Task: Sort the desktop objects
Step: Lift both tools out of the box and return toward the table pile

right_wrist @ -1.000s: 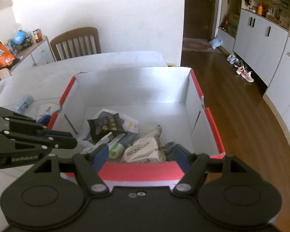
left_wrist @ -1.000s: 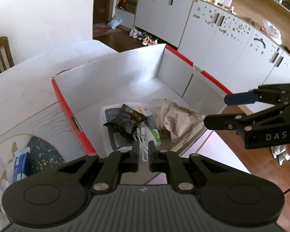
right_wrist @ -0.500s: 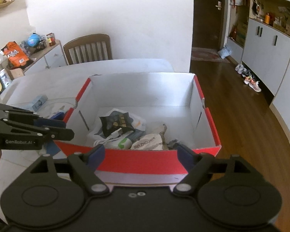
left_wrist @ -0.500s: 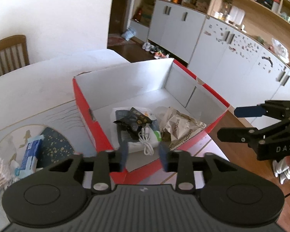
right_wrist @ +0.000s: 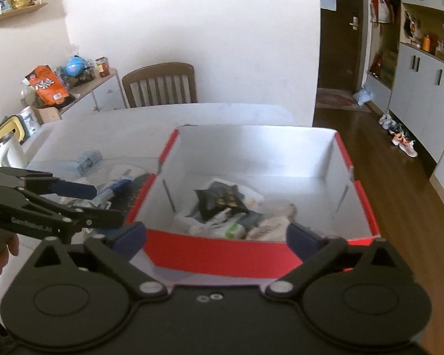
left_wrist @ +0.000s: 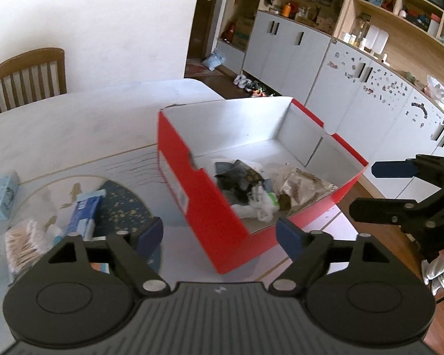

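Observation:
A red box (left_wrist: 204,207) with white inner walls stands on the white table; it also shows in the right wrist view (right_wrist: 222,251). It holds a black snack bag (left_wrist: 236,174), a beige wrapper (left_wrist: 302,186), a white cable (left_wrist: 259,204) and a green-white tube (right_wrist: 232,230). My left gripper (left_wrist: 219,236) is open and empty, above the box's near left corner. My right gripper (right_wrist: 216,236) is open and empty, in front of the box's near wall. Each gripper shows in the other's view, the right one (left_wrist: 399,189) and the left one (right_wrist: 83,204).
Left of the box lie a blue-white carton (left_wrist: 84,216), a light blue tissue pack (left_wrist: 1,195) and a bag of cotton swabs (left_wrist: 23,242) on a dark blue mat (left_wrist: 121,204). A wooden chair (right_wrist: 159,85) stands behind the table. Cabinets (left_wrist: 355,94) line the right.
Both grippers have pulled back and up from the box. The left gripper went from nearly shut over the cable to wide open; the cable now lies in the box.

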